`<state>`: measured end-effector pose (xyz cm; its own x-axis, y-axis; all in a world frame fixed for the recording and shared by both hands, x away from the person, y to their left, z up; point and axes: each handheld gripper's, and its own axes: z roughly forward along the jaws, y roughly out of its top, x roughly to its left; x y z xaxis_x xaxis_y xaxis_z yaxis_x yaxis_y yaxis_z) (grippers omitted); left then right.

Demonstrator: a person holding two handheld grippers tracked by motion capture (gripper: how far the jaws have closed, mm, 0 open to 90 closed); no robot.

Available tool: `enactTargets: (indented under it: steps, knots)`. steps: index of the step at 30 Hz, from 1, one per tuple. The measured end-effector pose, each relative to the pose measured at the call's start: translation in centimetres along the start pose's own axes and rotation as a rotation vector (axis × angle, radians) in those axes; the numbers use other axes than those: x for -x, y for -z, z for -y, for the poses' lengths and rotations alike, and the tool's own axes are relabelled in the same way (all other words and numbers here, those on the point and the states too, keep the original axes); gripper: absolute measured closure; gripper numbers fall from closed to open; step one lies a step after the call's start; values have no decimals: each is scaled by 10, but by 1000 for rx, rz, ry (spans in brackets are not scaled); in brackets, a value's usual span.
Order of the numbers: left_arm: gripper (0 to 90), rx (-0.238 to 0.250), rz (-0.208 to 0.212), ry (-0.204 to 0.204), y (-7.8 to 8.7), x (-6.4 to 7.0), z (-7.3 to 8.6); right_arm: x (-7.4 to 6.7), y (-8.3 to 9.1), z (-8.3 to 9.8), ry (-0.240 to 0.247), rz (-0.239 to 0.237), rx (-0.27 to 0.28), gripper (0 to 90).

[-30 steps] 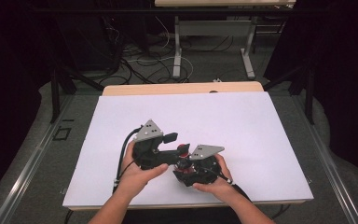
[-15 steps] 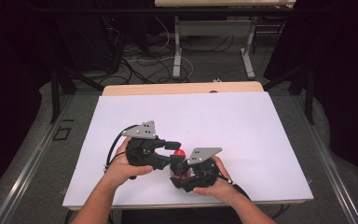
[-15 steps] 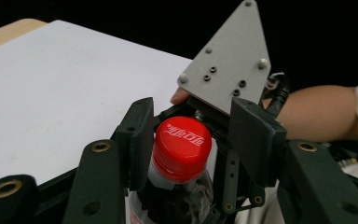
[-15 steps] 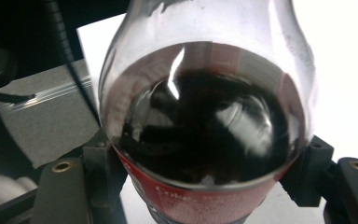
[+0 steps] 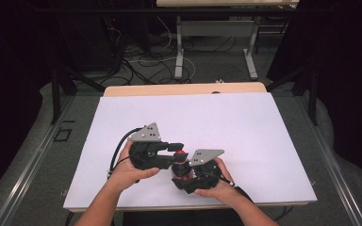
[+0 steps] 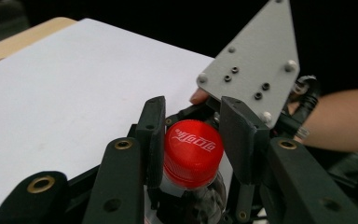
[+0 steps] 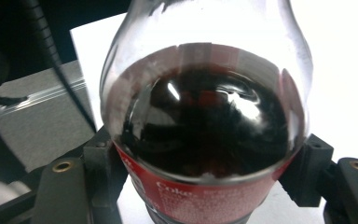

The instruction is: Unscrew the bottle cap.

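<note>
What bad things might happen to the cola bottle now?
The left hand-held gripper has just closed its jaws on the red cap. If it twists the cap off, the dark cola may fizz out onto the white table. The right hand-held gripper squeezes the bottle at its label; if the bottle slips there, it could turn or tip.

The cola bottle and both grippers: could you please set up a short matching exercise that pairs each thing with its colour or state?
Things:
1. bottle cap
2. left gripper
3. right gripper
4. table cover

States:
A. shut on the bottle's body
B. white
C. red
D. shut on the cap, its fingers having just closed

Pairs: 1-C, 2-D, 3-A, 4-B
</note>
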<state>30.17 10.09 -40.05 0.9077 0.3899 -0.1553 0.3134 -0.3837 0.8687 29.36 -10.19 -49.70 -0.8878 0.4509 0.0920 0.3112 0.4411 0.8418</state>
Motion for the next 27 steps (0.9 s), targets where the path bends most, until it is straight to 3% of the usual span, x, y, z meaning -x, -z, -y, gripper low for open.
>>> enactTargets:
  steps: [1, 10, 15, 18, 21, 24, 27]
  knots:
    - [626, 5, -28, 26, -1, 4, 0, 0, 0, 0, -11, 15, 1, 285]
    - [627, 45, -313, 123, -17, 37, -6, 1, 2, 0, -44, 123, 17, 284]
    - [627, 51, -434, 181, -27, 49, -8, 2, 2, 1, -69, 130, 13, 284]
    - [625, 54, -450, 201, -29, 50, -9, 3, 2, 2, -69, 130, -2, 284]
    - [578, 38, -430, 166, -29, 46, -9, 4, 1, 2, -67, 133, 14, 284]
    - [499, 61, -348, 170, -24, 38, -9, 5, 2, 2, -56, 128, 22, 283]
    - [448, 76, -263, 135, -12, 28, -12, 4, 3, 1, -61, 107, 21, 283]
